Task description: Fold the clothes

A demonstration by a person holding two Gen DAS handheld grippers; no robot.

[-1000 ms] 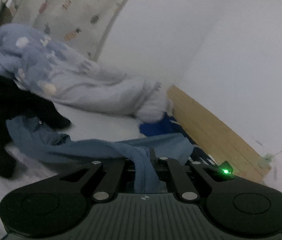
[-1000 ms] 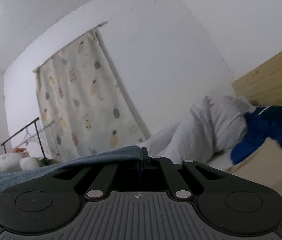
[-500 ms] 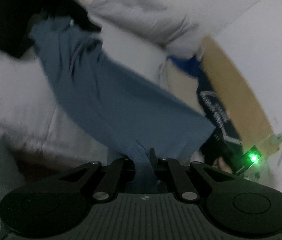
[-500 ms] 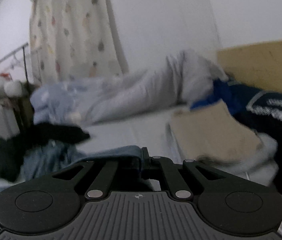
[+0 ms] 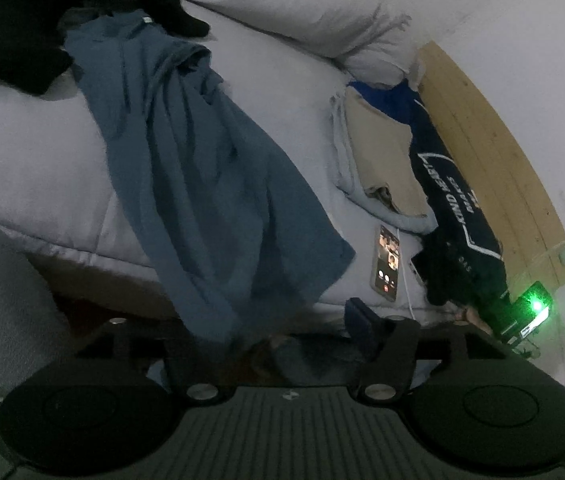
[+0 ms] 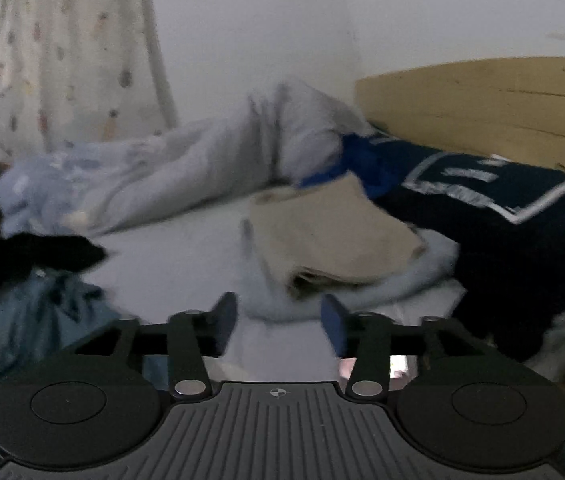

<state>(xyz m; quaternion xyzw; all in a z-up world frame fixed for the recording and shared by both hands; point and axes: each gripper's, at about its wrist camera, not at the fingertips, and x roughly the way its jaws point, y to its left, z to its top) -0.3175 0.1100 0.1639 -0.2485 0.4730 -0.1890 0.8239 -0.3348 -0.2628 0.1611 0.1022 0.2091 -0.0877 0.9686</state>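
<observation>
A blue-grey garment lies stretched across the white bed, its near end draped over the bed's edge. My left gripper is open above that end, and the cloth covers its left finger. My right gripper is open and empty above the sheet. The garment's crumpled far end shows at the left of the right wrist view. A folded beige garment sits on a folded pale blue one ahead of the right gripper.
A phone with a lit screen lies near the bed's edge. A navy printed shirt lies along the wooden headboard. A black garment and a pale quilt lie at the far side. A patterned curtain hangs behind.
Both grippers came down and opened, letting go of the blue-grey garment. It now lies laid out across the bed.
</observation>
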